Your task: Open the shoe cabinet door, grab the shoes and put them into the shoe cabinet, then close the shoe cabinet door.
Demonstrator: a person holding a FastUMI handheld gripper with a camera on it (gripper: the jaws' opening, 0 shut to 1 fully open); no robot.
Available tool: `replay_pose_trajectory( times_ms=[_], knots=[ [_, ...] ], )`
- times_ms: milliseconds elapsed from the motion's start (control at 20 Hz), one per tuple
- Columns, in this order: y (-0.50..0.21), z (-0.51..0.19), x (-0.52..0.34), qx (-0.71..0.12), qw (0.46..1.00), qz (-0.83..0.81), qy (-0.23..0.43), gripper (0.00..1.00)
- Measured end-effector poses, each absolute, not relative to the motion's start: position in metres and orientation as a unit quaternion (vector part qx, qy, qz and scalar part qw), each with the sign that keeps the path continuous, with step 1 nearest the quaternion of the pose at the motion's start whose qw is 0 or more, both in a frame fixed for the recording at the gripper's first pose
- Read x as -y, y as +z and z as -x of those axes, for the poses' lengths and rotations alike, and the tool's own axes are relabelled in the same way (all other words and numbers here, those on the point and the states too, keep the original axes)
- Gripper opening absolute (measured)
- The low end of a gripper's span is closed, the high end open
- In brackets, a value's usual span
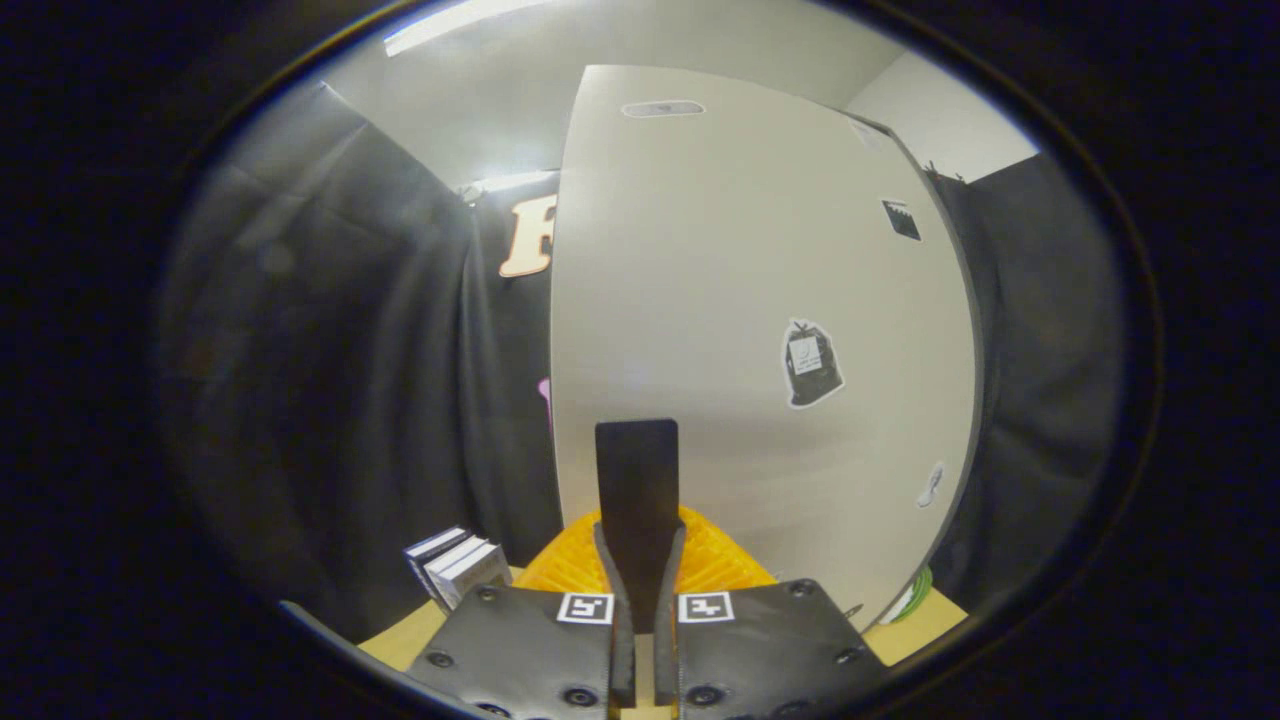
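The jaws of the gripper are being held nearly together, and a flat dark tab is being clamped between them; both fingers are seen pressing on its lower part while the rest of it is standing upright just ahead of the fingertips. Whether this tab is joined to the door cannot be told (its base is hidden by the fingers).

Directly beyond the tab, the pale shoe cabinet door is being faced close up, its broad front being presented to the fingers. Several stickers are being carried on it: a dark bag-shaped one to the right of the tab, a small dark square higher up, and a small pale one lower near the door's right side. An oval recess is seen near its top.

Beneath the jaws, between them and the door, a ribbed orange object is being shown on the wooden tabletop. To the left of the fingers, a small stack of boxes is resting on that tabletop.
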State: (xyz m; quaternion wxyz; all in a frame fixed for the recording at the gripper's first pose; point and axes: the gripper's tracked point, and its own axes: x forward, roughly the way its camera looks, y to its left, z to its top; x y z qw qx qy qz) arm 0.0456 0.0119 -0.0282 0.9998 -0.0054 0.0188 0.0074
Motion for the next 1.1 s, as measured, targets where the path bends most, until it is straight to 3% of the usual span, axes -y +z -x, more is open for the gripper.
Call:
replay_pose_trajectory(
  times_ms=[450, 1100],
  knots=[
    [-0.020, 0.046, 0.044, -0.034, 0.998, 0.008, 0.061, 0.09],
    [-0.009, 0.110, 0.141, -0.031, 0.999, 0.027, 0.014, 0.08]
  ],
)
